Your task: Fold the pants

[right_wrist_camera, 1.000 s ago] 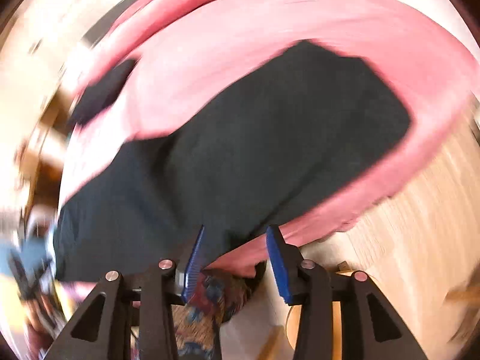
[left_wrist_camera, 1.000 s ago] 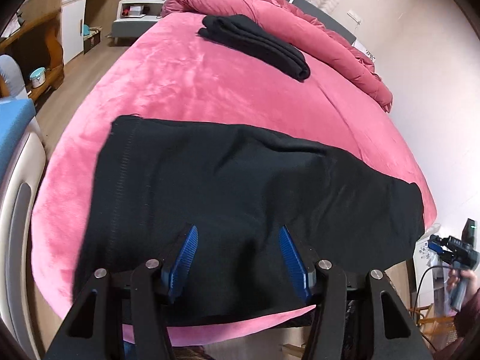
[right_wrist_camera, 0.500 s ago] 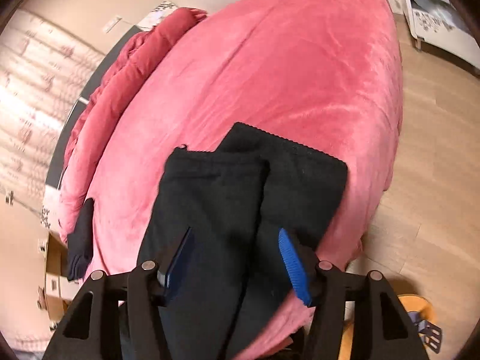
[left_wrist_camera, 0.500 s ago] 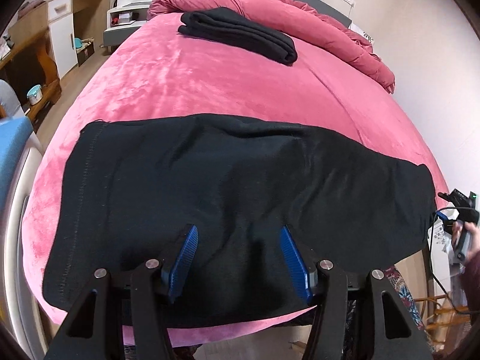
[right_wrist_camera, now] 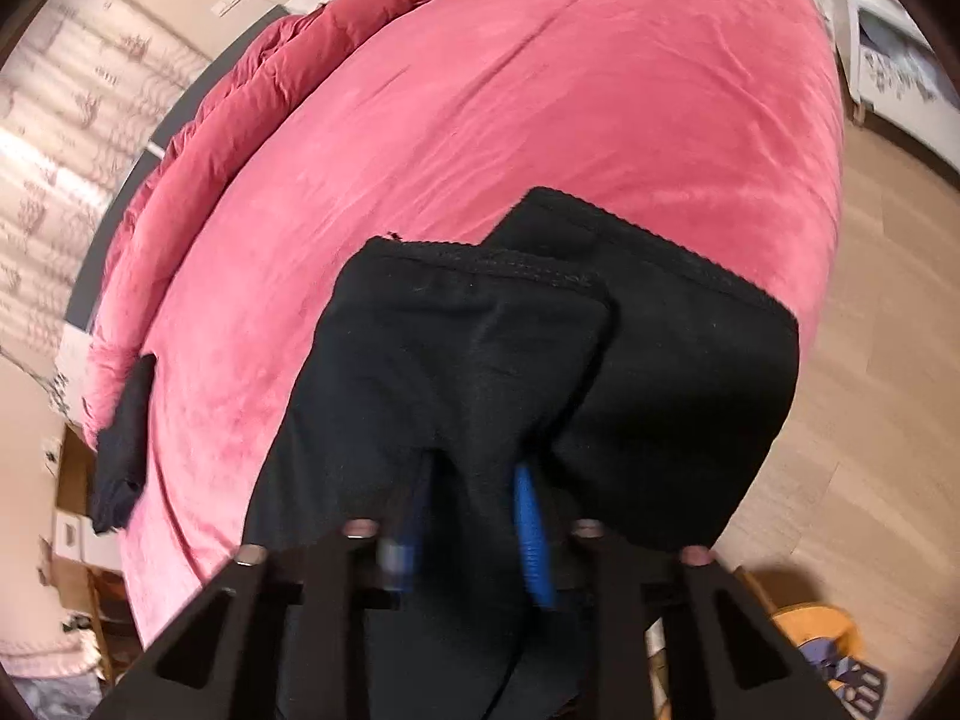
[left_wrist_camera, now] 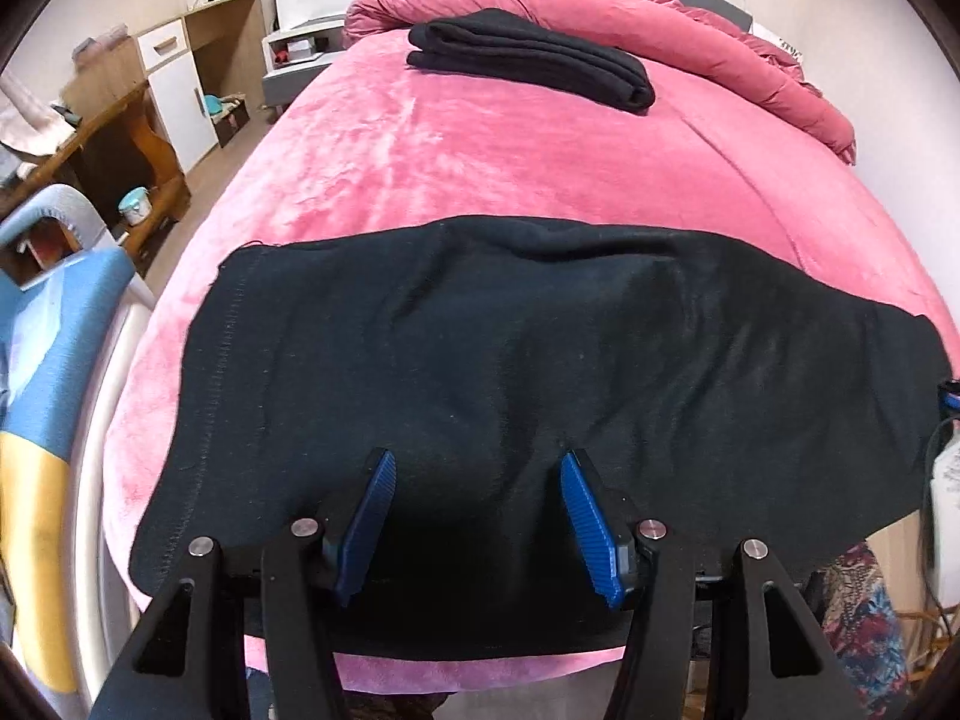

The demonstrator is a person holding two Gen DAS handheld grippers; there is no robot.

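Note:
Black pants (left_wrist_camera: 510, 360) lie spread across the near end of a pink bed (left_wrist_camera: 510, 150). My left gripper (left_wrist_camera: 474, 510) is open, its blue pads above the pants' near edge, with nothing between them. In the right wrist view the pants (right_wrist_camera: 480, 372) fill the middle, one end lying over the bed's edge. My right gripper (right_wrist_camera: 474, 516) has its blue pads closing on a bunched fold of the black fabric; the fabric hides much of the pads.
A folded black garment (left_wrist_camera: 528, 60) lies at the far end of the bed beside a rolled pink duvet (left_wrist_camera: 660, 18). A wooden desk (left_wrist_camera: 120, 120) and a cabinet stand on the left. Wooden floor (right_wrist_camera: 870, 360) runs along the bed's right side.
My right gripper has moved in on the pants' end and closed its pads on the fabric. The left gripper has come closer over the pants and stays open.

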